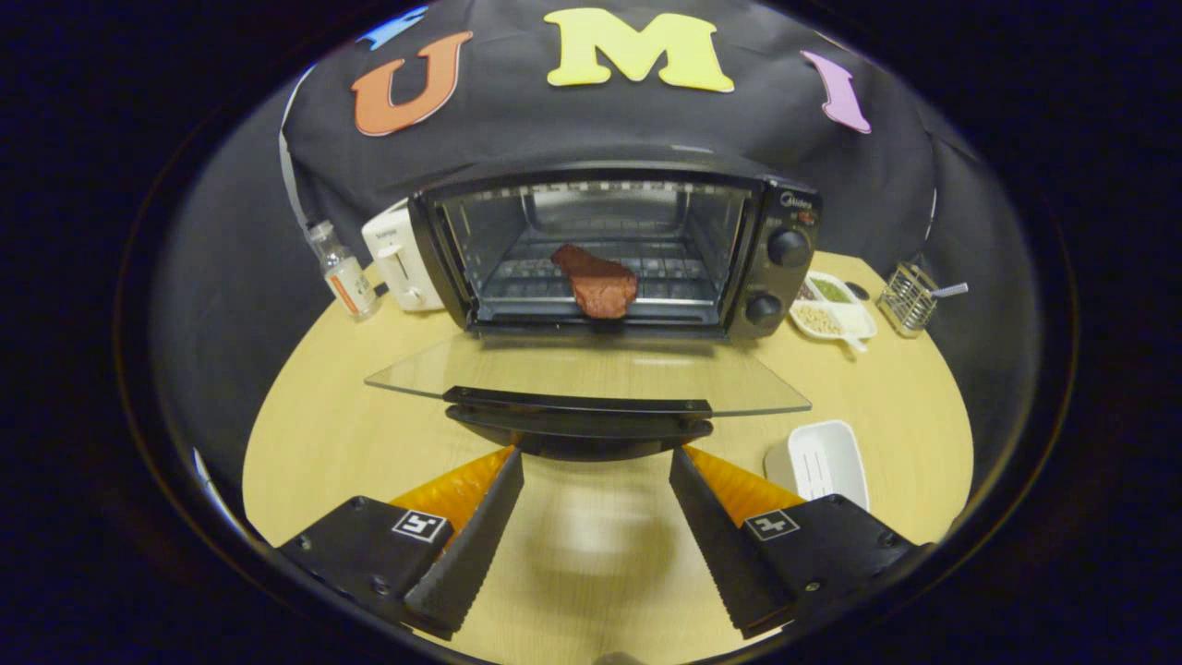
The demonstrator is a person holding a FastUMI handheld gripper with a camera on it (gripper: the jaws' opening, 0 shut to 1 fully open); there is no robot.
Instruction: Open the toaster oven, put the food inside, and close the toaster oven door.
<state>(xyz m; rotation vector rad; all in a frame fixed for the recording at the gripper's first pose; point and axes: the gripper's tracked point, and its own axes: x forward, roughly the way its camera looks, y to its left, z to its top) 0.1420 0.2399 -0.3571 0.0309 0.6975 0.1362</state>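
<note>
Hand-held gripper [596, 462], fingers spread wide and empty, just below the handle of the black toaster oven's [614, 254] lowered glass door [582, 374]; at twelve o'clock, reddish-brown meat [598, 282] on its rack.

The gripper [596, 462] hangs low over the tabletop [314, 434], fingers spread wide with nothing between them, their tips just beneath the handle [579, 416] of the lowered glass door [591, 374]. Beyond it the toaster oven [614, 249] stands open, and a reddish-brown piece of food [598, 280] lies on the wire rack [665, 268] near the front. Two knobs [788, 247] sit on the oven's right panel. A white toaster [397, 259] and a small bottle [342, 272] stand left of the oven; a divided dish [831, 305] and a wire holder [907, 297] to its right. A white tray [820, 462] lies just beside the right finger.
</note>
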